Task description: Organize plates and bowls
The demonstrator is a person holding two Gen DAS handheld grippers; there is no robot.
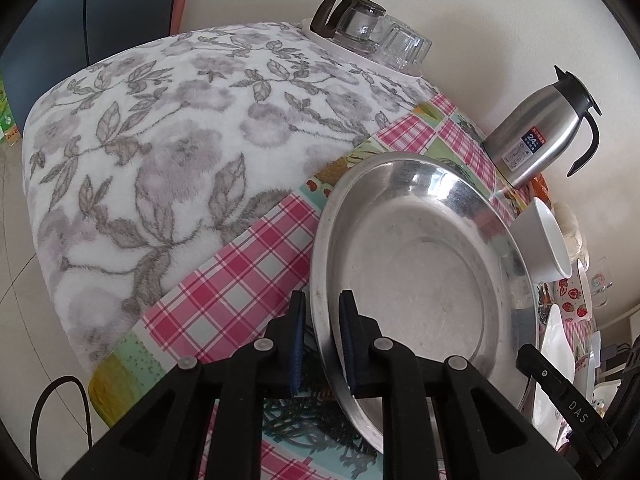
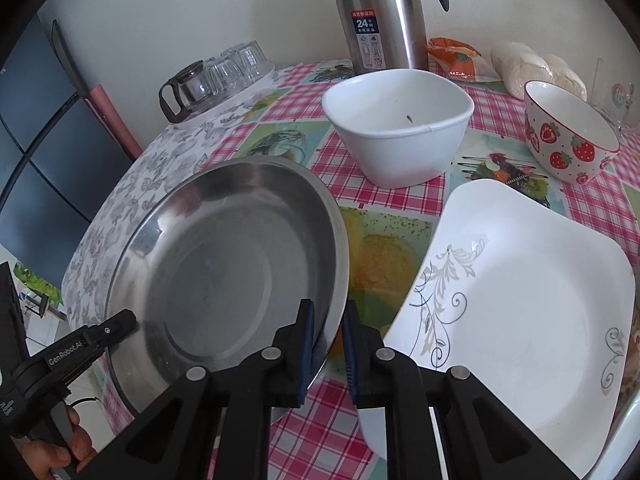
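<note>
Left wrist view: left tongs (image 1: 323, 344) straddle the near rim of the steel plate (image 1: 420, 256), one finger outside the rim, one inside over the plate floor. Jaws narrow; the rim sits between the pads, but pad contact on both faces is hard to confirm, so I cannot tell whether the grip is closed. Plate appears tilted, lower edge cut off behind the tong frame. Right of it, a white bowl (image 1: 548, 240) shows only in part, squeezed by lens distortion. Steel flask (image 1: 540, 136) stands behind, on the checked tablecloth (image 1: 240, 276). A grey floral cloth (image 1: 160, 140) covers the left part of the table; a glass pot (image 1: 348, 20) and upturned glasses (image 1: 404, 44) sit at its far end. The right tongs' finger enters at lower right, mostly out of frame.

Right wrist view: right tongs (image 2: 327, 344) straddle the opposite rim of the steel plate (image 2: 224, 264), jaws narrow, rim in the gap; contact again uncertain. Left tongs (image 2: 116, 324) reach the plate's left edge; their tips are hidden by the rim. Just right of the plate lies a square white plate (image 2: 532, 300), lower corner cut off. Behind: white bowl (image 2: 400, 128), strawberry bowl (image 2: 568, 136), flask (image 2: 380, 20) with top cut off. Items at the far right edge are blurred.
</note>
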